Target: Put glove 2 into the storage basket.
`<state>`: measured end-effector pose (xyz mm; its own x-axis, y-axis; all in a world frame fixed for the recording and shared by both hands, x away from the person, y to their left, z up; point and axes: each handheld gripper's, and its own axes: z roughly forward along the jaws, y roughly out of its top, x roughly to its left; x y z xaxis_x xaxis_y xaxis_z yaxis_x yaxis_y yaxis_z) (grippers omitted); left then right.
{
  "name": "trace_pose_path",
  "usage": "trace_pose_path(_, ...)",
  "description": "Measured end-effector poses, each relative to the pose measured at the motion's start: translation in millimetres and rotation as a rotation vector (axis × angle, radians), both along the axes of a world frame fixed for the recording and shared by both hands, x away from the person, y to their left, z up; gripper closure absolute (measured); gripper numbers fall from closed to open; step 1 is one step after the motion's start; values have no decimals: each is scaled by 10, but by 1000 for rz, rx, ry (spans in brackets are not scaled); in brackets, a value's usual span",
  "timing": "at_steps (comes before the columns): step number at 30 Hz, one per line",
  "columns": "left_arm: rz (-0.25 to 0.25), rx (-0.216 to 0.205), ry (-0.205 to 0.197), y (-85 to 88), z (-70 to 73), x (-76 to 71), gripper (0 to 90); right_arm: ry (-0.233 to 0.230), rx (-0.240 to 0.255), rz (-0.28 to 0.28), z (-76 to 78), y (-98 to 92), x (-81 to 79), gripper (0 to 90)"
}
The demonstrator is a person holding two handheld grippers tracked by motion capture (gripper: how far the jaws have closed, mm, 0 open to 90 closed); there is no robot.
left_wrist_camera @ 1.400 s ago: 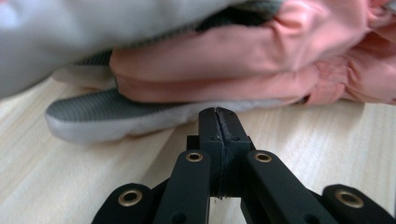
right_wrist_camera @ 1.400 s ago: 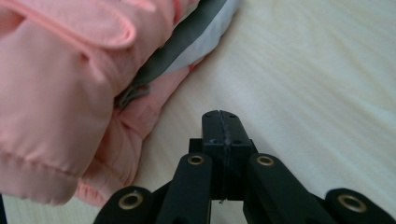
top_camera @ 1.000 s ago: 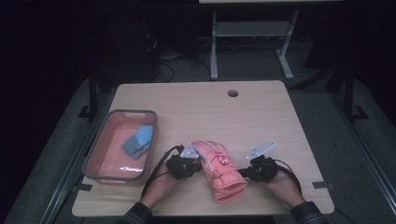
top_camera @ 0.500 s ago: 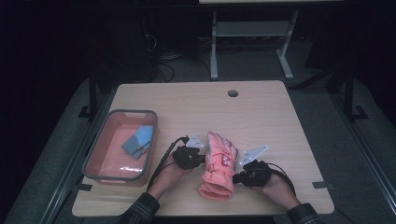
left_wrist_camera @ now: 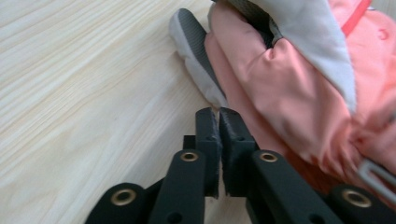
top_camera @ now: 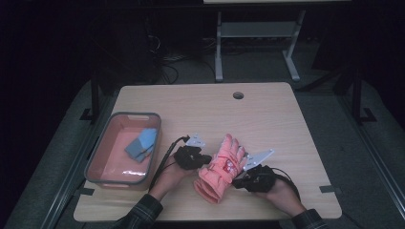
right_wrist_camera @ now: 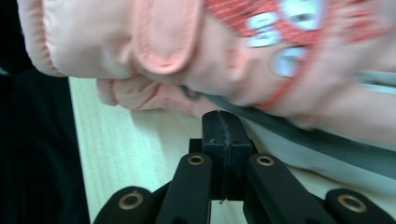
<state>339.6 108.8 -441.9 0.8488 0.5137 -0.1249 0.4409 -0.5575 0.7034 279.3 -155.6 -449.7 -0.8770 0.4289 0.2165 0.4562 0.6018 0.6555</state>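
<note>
Item: pink glove (top_camera: 220, 168), padded, with a grey palm side and a patterned band across the back; it lay on the wooden table (top_camera: 267, 114) near the front edge, between the two grippers, fingers pointing away from the person and cuff toward them.

Companion item: a blue piece (top_camera: 142, 144) already lay in the pink bin (top_camera: 95, 162) at the table's left side, well apart from the glove.

Progress: judged early. The glove was out on the table and not in the bin; lifting or moving it appeared to be left to do.

Left gripper (top_camera: 203, 159): jaws had just been parting slightly, but in the left gripper view (left_wrist_camera: 219, 116) a thin slit stood between the pads and nothing lay in it. The tips sat just beside the glove's grey-edged thumb, touching or nearly so; no hold on the fabric.

Right gripper (top_camera: 237, 182): jaws pressed fully together in the right gripper view (right_wrist_camera: 223, 119), tips at the glove's lower grey side. Whether a fold of fabric was pinched could not be told; none showed between the pads.

Left hand (top_camera: 169, 175): came in from the front edge, gripper aimed rightward at the glove, low over the table.

Right hand (top_camera: 277, 190): came in from the front right, gripper aimed leftward at the glove's cuff half, also low.
</note>
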Motion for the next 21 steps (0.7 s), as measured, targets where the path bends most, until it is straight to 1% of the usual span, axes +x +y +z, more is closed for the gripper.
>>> trace_pose_path(2,13,-11,11,54,31,-14,786,-16,12,-31,69,-86,15,899)
trace_pose_path(4,26,-24,30,116,72,-34,735,-30,24,-58,126,-147,24,898)
trace_pose_path(5,38,-34,31,140,92,-44,709,-40,32,-65,151,-182,33,898)
trace_pose_path(6,44,-43,37,163,117,-55,684,-40,44,-80,182,-208,37,898)
trace_pose_path(9,61,-58,44,225,202,-83,602,-65,72,-101,275,-269,58,898)
trace_pose_path(10,54,-59,49,244,230,-85,571,-75,90,-109,317,-283,64,898)
trace_pose_path(11,63,-73,56,248,254,-97,544,-79,102,-119,353,-287,67,898)
trace_pose_path(12,61,-76,57,255,274,-101,519,-90,114,-122,378,-285,80,898)
trace_pose_path(14,68,-93,56,266,325,-114,463,-105,117,-132,417,-260,111,898)
trace_pose_path(15,66,-91,54,276,348,-116,441,-107,118,-140,427,-237,130,899)
trace_pose_path(16,67,-96,49,282,369,-121,419,-117,117,-139,428,-218,155,899)
trace_pose_path(17,74,-105,50,284,382,-129,398,-115,118,-139,430,-195,170,898)
trace_pose_path(19,64,-112,46,301,415,-133,359,-112,115,-140,411,-155,195,898)
trace_pose_path(20,67,-120,46,299,427,-139,325,-107,112,-141,391,-133,202,898)
trace_pose_path(21,65,-119,44,298,438,-139,310,-107,103,-138,371,-112,207,898)
